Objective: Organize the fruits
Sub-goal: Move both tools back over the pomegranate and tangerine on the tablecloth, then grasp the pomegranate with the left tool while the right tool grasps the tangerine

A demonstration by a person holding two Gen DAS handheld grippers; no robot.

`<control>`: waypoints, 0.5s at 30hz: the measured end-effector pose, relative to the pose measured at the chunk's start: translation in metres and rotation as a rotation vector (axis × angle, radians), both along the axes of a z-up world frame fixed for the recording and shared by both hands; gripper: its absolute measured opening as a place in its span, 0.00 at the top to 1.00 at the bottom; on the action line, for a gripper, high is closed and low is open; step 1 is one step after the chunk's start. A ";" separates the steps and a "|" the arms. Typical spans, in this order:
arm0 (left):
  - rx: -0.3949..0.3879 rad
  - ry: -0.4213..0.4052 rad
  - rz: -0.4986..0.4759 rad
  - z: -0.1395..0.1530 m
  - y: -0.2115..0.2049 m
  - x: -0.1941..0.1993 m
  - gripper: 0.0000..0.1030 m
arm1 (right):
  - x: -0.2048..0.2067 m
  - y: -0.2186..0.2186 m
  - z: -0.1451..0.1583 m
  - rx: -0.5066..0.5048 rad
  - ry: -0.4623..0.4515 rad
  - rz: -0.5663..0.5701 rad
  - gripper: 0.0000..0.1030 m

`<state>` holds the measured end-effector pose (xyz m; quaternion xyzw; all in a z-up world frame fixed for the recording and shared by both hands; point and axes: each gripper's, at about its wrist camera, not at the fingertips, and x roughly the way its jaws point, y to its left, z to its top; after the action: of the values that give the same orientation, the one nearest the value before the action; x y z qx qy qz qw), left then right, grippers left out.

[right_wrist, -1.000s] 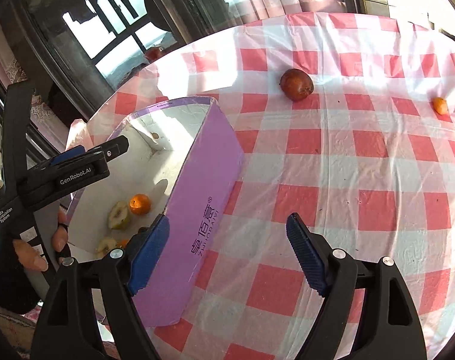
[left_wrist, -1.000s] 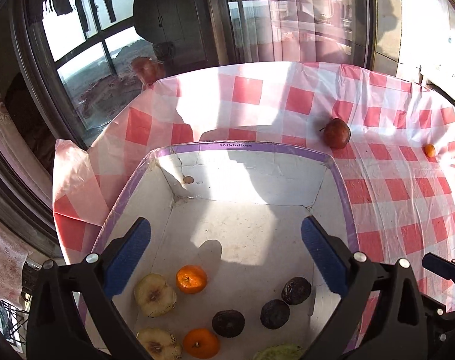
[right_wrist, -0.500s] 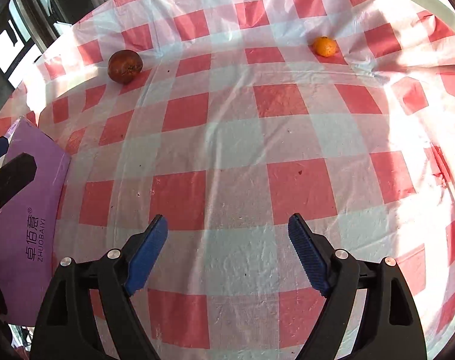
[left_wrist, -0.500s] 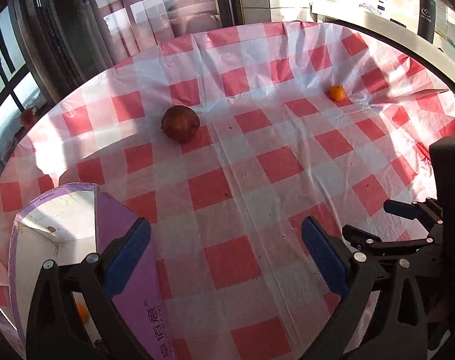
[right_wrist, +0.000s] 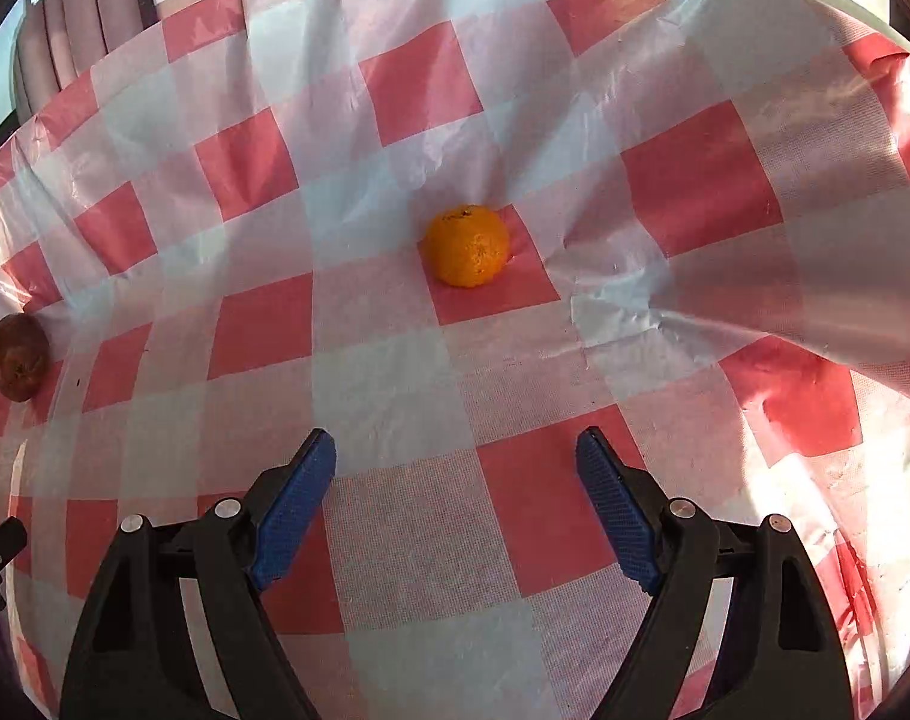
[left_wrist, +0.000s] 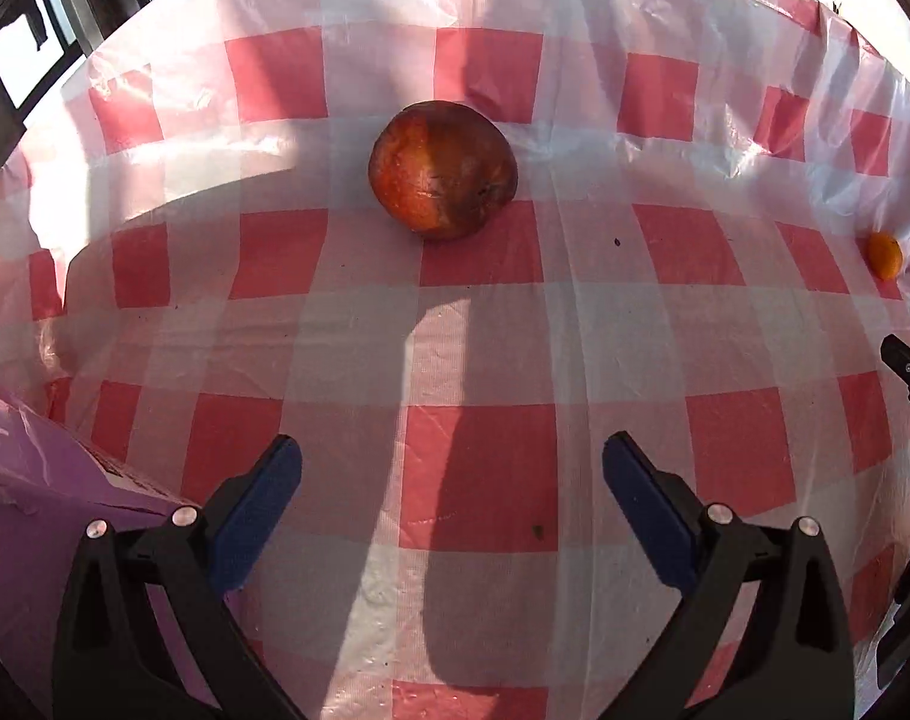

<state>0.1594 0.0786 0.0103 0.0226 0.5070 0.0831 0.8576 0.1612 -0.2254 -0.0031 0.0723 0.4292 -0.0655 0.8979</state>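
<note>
Looking down the left gripper point(left_wrist: 452, 483), there's a big reddish-brown fruit point(left_wrist: 443, 169), maybe a pomegranate, hard to be sure, sitting upper centre of that view on the checked tablecloth point(left_wrist: 484, 468). Jaws are spread wide with nothing between them, and the fruit is well ahead of the tips. The right gripper point(right_wrist: 455, 477) is the same deal: wide apart, empty, lined up on a small mandarin point(right_wrist: 468, 245) just above the middle of its frame.

Handling guesses: the big one probably has some weight and a tough, smooth rind, so I'd take it across its widest part, pads on opposite sides, so it can't pop out upward. The mandarin looks light and soft-skinned with a dimpled peel that should give decent friction; grab it around the equator and go easy, since a hard squeeze could bruise or split it. Both are round and can roll on that crinkly plastic cloth. A corner of the purple box point(left_wrist: 41, 498) shows lower left in the left view.
</note>
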 end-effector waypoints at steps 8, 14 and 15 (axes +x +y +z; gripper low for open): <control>-0.032 -0.067 0.071 -0.012 0.015 0.054 0.02 | 0.067 -0.012 0.006 0.022 -0.043 0.005 0.37; -0.063 -0.107 0.086 -0.017 0.025 0.082 0.02 | 0.088 -0.014 0.003 0.014 -0.016 -0.011 0.44; -0.067 -0.114 0.092 -0.018 0.028 0.087 0.02 | 0.088 -0.014 0.003 0.009 -0.014 -0.010 0.44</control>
<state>0.2466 0.1068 -0.0075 -0.0340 0.4602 0.1067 0.8807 0.2492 -0.2397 0.0001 0.0790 0.4228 -0.0677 0.9002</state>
